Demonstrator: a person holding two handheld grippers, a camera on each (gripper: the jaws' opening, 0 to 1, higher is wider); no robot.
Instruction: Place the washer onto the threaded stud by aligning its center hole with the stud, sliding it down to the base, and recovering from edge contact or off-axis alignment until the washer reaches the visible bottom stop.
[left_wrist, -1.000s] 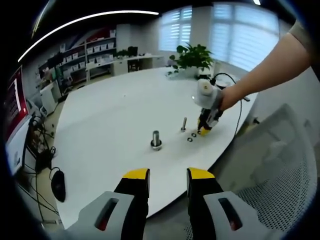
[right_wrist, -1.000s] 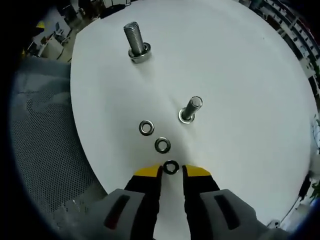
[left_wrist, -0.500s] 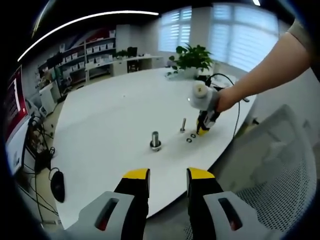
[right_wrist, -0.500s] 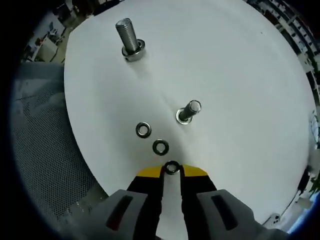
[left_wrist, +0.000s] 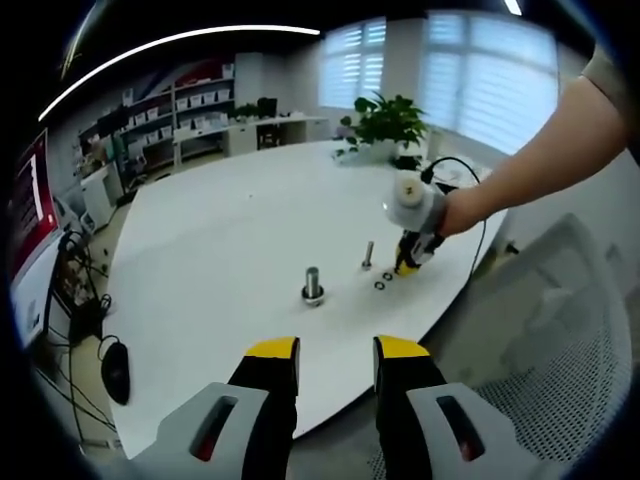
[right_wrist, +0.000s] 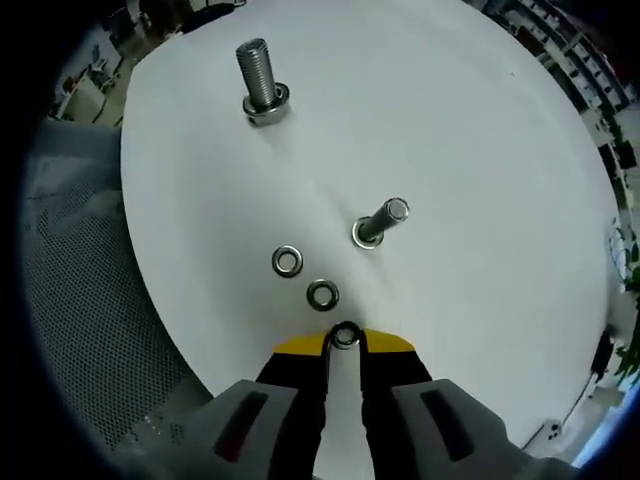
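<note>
The left tongs (left_wrist: 336, 350) are held open and idle above the worktop (left_wrist: 220, 240). Over the last second the right tongs (right_wrist: 343, 343) have been narrowed onto the nearest washer (right_wrist: 345, 334), now pinched between the tips; lifting toward the stud (right_wrist: 380, 222) seems next.

We see two studs (right_wrist: 380, 222) (right_wrist: 260, 80) standing on the table (right_wrist: 480, 130), three washers (right_wrist: 287, 261) (right_wrist: 322, 294) (right_wrist: 345, 334) in a row beside the nearer stud
</note>
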